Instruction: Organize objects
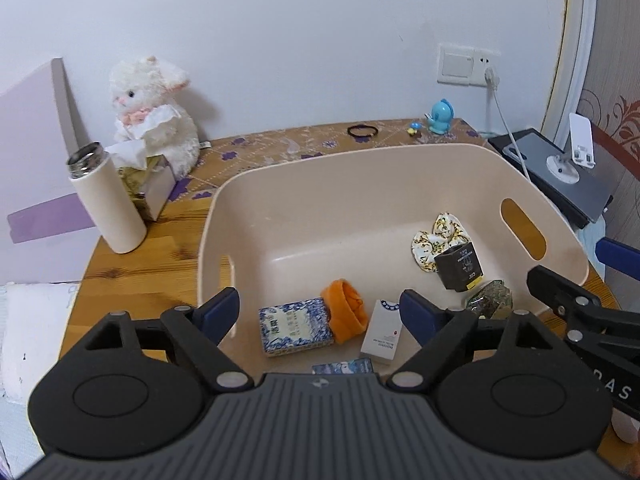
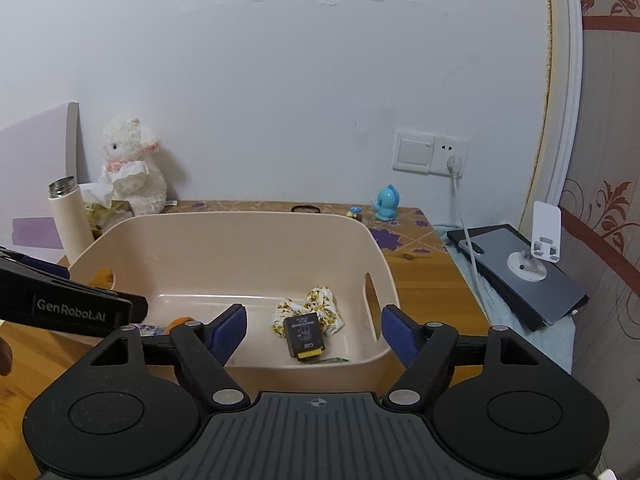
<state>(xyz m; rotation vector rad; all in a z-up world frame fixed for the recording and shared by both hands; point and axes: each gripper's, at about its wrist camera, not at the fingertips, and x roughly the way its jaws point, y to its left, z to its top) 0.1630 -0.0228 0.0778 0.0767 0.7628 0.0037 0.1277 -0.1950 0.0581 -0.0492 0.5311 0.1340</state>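
— What's the biggest thing on that wooden table (image 1: 132,268)?

— The beige plastic basin with handle slots (image 1: 360,168), its long axis running left to right. Everything sorted so far lies along its near side.

— And inside?

— Largest first: a blue-and-white patterned box (image 1: 294,326) lying flat, long side left to right, touching a rolled orange cloth band (image 1: 347,313) on its right. Then a white upright-lettered carton (image 1: 380,332) pointing near to far, a dark box with a yellow end (image 2: 304,337) tilted against a floral fabric scrunchie (image 2: 316,308), and a greenish foil packet (image 1: 490,300) at the near right corner.

— The grippers?

— The left gripper (image 1: 320,312) hangs over the near rim, fingers spread wide, holding nothing. The right gripper (image 2: 314,326) is beside the right handle, equally wide, empty.

— Outside the basin?

— A white plush rabbit (image 1: 154,116) far left, a cream flask with a steel mouth (image 1: 106,200) standing upright, a small blue toy bird (image 1: 440,116), a black hair tie (image 1: 362,131).
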